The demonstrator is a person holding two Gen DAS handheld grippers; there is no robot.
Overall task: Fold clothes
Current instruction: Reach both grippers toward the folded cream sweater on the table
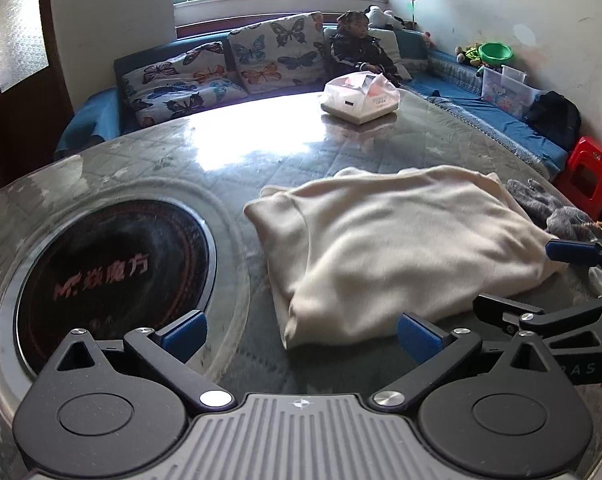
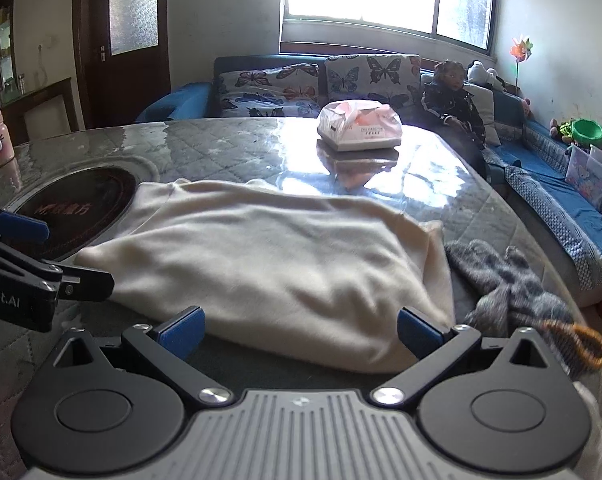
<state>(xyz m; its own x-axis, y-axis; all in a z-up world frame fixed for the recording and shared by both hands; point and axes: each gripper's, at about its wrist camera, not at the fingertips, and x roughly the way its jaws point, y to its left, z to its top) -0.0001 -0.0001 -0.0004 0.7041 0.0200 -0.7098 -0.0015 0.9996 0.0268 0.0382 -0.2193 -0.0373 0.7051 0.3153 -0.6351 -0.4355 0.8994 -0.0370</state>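
Hovering at the near edge of the cream garment (image 2: 269, 256), both tools are spread wide and pinch nothing: the left tool (image 1: 301, 334) by its left corner, the right tool (image 2: 301, 328) over its front hem, likely ready for a fold. It lies on the surface (image 1: 261, 140), soft, bulky, already doubled, beside a grey knit (image 2: 513, 280)

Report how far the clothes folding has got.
Done: the cream garment lies folded into a compact bundle on the table. In hand: nothing; the left gripper and right gripper are both open and empty. Left: the grey garment beside it lies crumpled, unfolded.
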